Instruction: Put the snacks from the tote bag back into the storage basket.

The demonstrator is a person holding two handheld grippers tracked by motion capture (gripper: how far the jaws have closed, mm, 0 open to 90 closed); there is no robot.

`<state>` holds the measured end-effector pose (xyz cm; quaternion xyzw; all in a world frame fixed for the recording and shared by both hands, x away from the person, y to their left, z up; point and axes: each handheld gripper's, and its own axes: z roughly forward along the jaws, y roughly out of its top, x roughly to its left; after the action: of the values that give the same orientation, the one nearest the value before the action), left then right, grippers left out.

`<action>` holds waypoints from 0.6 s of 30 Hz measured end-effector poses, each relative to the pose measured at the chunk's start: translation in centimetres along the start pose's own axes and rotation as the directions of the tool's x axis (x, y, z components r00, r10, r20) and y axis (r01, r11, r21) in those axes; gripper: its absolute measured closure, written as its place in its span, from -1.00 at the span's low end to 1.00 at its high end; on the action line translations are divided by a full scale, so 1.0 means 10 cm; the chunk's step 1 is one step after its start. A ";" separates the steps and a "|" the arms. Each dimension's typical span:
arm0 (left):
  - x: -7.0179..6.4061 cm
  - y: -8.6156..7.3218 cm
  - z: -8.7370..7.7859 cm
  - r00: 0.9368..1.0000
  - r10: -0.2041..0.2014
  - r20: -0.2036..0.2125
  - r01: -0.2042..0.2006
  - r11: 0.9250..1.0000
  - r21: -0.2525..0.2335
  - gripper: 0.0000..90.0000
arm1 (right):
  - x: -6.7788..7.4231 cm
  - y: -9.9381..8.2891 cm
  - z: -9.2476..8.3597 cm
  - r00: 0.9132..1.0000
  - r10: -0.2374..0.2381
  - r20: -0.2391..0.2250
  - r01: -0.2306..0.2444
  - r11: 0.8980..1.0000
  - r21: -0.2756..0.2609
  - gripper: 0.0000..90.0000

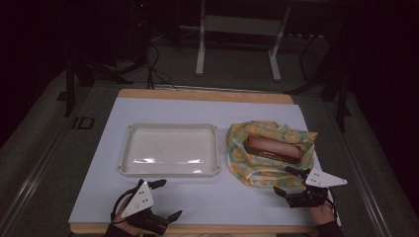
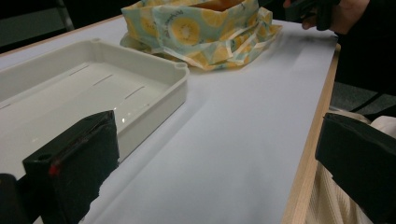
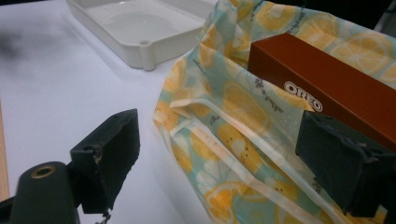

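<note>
High view: box (image 1: 273,147) lies lengthwise left-right inside bag (image 1: 247,170), just ahead of the released right gripper (image 1: 293,181); left gripper (image 1: 164,199), also released, sits farther off.

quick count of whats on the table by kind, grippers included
tray: 1, white, with nothing in it
bag: 1, lemon print, open
box: 1, brown, lying in the bag
left gripper: 1, jaws apart, near the table's front edge
right gripper: 1, jaws apart, at the bag's near edge
total: 5
</note>
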<state>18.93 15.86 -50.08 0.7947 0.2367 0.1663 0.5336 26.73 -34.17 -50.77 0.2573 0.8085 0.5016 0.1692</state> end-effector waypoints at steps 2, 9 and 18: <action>-0.01 0.00 0.00 1.000 0.008 0.030 -0.008 1.000 -0.009 -1.00 | -0.01 -0.01 0.01 1.000 -0.007 -0.022 0.008 0.999 0.045 -0.68; -0.08 0.00 -0.01 0.994 0.073 0.084 -0.073 0.997 -0.004 -1.00 | 0.02 0.05 0.02 0.997 -0.016 -0.076 0.025 0.991 0.129 -0.68; -0.07 -0.03 -0.06 0.995 0.068 0.079 -0.069 0.998 0.008 -1.00 | 0.04 0.03 0.11 0.987 0.019 -0.157 0.013 0.981 0.196 -0.70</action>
<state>17.99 15.99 -50.16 0.8111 0.1889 0.1519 0.5324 27.03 -33.00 -50.93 0.2333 0.8644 0.4386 0.0776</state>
